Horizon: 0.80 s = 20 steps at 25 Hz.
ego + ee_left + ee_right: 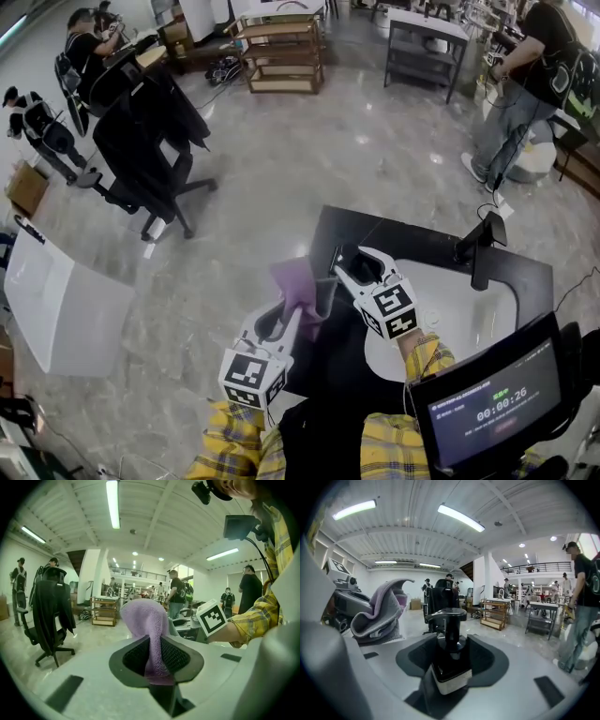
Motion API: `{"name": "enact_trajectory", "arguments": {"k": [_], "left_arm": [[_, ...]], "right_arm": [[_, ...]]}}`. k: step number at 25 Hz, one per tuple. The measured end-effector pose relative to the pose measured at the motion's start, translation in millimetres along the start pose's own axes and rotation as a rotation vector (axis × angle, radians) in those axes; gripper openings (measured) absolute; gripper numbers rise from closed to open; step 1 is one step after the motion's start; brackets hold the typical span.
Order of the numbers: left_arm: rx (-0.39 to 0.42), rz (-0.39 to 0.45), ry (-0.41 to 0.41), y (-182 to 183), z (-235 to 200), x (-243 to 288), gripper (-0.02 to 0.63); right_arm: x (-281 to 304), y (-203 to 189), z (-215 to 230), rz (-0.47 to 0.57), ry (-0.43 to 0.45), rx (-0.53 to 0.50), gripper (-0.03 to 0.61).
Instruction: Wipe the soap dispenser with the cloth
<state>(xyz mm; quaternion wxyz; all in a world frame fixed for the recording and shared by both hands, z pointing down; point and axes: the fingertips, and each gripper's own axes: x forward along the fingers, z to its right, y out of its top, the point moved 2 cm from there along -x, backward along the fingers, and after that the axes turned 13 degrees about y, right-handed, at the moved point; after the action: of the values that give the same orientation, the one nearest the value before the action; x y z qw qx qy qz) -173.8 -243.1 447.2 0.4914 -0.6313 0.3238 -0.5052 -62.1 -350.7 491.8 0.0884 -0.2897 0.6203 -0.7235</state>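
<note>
On the left, the left gripper [155,658] has its two fingers squeezed tight on a purple cloth [146,620]. The cloth sticks up out of the fingers like a soft bump.

Next to it, the right gripper [361,267] holds the soap dispenser [449,665], a black bottle with a pump on top. The fingers press on the bottle from both sides. It is up in the air, over the edge of the black counter [375,230], not standing on it.

The cloth is close to the bottle, but I can see a gap between them. So I think the getting-ready part is done: cloth in one gripper, bottle in the other. The wiping itself looks like it is still to do. The cloth has to come over and rub the bottle.

The bottle has a white band low down, but I can't read any words on it. Each gripper has a cube with black and white squares.

Further right is a white sink [487,319]. Near the bottom corner, a small screen [492,403] shows 00:00:26. The other lines on it are too tiny to read.
</note>
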Motion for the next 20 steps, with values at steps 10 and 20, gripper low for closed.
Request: {"name": "enact_trajectory", "arguments": {"k": [10, 20], "left_arm": [[-0.023, -0.009, 0.039, -2.4, -9.6, -5.4, 0.061], [-0.031, -0.016, 0.047, -2.4, -16.2, -4.9, 0.061]], "right_arm": [[-3.5, 0.3, -2.8, 0.028, -0.277, 0.09, 0.192], [1.0, 2.6, -1.6, 0.011, -0.155, 0.028, 0.193]]}}
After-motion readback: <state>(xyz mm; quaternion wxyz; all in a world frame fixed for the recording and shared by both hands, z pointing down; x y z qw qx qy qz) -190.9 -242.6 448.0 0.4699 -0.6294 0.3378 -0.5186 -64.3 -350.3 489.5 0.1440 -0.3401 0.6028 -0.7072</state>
